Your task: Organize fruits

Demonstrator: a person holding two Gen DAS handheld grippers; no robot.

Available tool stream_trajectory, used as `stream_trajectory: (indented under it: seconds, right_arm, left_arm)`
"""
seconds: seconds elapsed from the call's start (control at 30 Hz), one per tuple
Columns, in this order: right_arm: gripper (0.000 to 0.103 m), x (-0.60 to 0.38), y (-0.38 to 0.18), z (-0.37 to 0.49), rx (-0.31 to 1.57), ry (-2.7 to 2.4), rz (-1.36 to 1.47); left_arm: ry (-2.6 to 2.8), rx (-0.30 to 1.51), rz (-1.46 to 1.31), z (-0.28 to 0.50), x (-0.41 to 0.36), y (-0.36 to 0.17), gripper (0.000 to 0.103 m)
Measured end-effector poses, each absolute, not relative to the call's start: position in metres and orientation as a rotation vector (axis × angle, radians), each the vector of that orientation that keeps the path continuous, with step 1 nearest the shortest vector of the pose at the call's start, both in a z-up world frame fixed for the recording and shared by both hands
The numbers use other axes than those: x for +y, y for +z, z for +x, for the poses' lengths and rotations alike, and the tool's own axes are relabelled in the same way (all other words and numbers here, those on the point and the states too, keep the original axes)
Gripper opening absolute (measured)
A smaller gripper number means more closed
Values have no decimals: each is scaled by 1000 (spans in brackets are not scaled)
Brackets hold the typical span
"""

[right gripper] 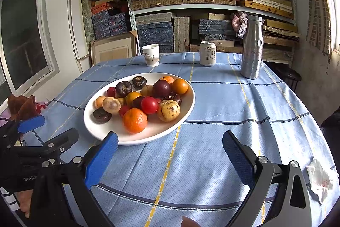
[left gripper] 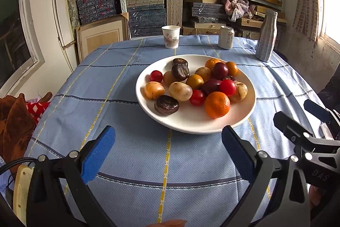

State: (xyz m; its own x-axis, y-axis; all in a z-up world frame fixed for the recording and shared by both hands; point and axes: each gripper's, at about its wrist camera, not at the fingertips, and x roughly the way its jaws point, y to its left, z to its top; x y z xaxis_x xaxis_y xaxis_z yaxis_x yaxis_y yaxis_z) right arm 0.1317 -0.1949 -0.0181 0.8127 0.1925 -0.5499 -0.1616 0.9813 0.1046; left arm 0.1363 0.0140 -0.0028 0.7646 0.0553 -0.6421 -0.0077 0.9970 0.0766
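Observation:
A white plate [left gripper: 191, 122] [right gripper: 102, 129] sits mid-table on the blue checked cloth, piled with mixed fruit. Nearest me lies an orange mandarin [left gripper: 217, 104] [right gripper: 135, 120]. Around it are red cherry tomatoes [left gripper: 227, 87] [right gripper: 149, 105], dark purple plums [left gripper: 219, 70], yellow-brown loquats [left gripper: 180, 91] [right gripper: 168, 110] and dark brown wrinkled fruits [left gripper: 166, 104] [right gripper: 102, 115]. My left gripper [left gripper: 167, 152] hovers open in front of the plate's near rim, empty. My right gripper [right gripper: 170, 154] is open and empty over bare cloth, right of the plate. Each gripper shows at the edge of the other's view.
At the table's far edge stand a paper cup [left gripper: 171, 36] [right gripper: 150, 55], a white drink can [left gripper: 226, 37] [right gripper: 207, 53] and a tall silver bottle [left gripper: 266, 35] [right gripper: 252, 47]. A crumpled tissue [right gripper: 320, 180] lies near right. Shelves of boxes fill the back wall; brown cloth [left gripper: 14, 120] lies left.

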Motion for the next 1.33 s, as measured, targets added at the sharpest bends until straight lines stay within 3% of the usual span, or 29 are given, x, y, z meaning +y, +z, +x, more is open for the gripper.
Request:
stream_trajectory:
  seconds: [1.33]
  right_arm:
    - [99, -195, -17, 131, 591, 188, 53]
  left_arm:
    - [28, 689, 66, 134, 12, -4, 98]
